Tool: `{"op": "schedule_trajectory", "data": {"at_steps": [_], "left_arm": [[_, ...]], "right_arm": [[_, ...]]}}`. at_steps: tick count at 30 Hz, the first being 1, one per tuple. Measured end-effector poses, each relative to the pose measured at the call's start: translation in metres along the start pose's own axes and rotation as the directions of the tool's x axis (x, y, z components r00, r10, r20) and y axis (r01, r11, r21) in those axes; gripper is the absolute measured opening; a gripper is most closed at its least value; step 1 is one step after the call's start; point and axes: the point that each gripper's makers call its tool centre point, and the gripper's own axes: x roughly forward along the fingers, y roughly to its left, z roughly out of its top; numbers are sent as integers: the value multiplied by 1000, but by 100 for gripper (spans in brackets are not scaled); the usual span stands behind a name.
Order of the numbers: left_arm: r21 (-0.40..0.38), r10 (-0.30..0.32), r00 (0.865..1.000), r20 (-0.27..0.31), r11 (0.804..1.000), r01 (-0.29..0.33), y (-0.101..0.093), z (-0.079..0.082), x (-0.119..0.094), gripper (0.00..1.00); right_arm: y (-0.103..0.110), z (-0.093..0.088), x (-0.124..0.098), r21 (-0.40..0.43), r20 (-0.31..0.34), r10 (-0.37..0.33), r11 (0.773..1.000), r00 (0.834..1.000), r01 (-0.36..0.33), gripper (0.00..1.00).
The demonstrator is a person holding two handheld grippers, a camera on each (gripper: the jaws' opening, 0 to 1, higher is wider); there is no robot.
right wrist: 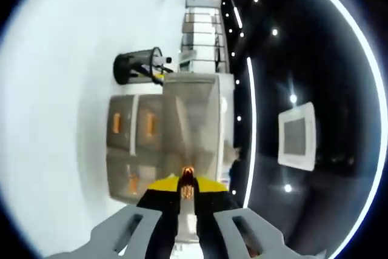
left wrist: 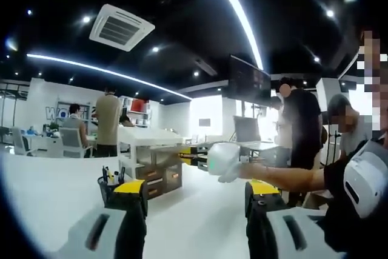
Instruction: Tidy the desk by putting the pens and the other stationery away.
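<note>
Now my left gripper (left wrist: 197, 201) is wide open w/ nothing between jaws; right gripper (right wrist: 187, 195) closed tight on an orange-tipped pen (right wrist: 187, 191), near drawer unit (right wrist: 159, 144).

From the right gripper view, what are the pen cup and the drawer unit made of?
Pen cup: looks like black mesh or dark plastic, matte; too blurred to settle. Drawer unit: looks like translucent grey plastic, since the contents show through dimly, with orange handles. Right gripper is shut on a pale, orange-tipped pen.

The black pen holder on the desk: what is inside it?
Several pens stand inside the black pen holder; their tips rise above its rim, one yellowish. Its wall hides the lower parts, so I cannot tell the exact number.
</note>
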Motion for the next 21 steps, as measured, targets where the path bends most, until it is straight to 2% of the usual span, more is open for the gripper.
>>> {"op": "schedule_trajectory", "data": {"at_steps": [2, 12, 21], "left_arm": [[2, 0, 1000, -1, 1000, 0, 0, 0, 0, 65], [-2, 5, 1000, 2, 1000, -5, 4, 0, -1, 65], [0, 4, 1000, 7, 1000, -4, 2, 1, -2, 65]], "right_arm": [[-1, -2, 11, -13, -9, -5, 1000, 1000, 5, 7], [-2, 3, 19, -5, -16, 5, 1000, 1000, -5, 7], [-3, 0, 29, -1, -29, 5, 1000, 1000, -5, 7]]}}
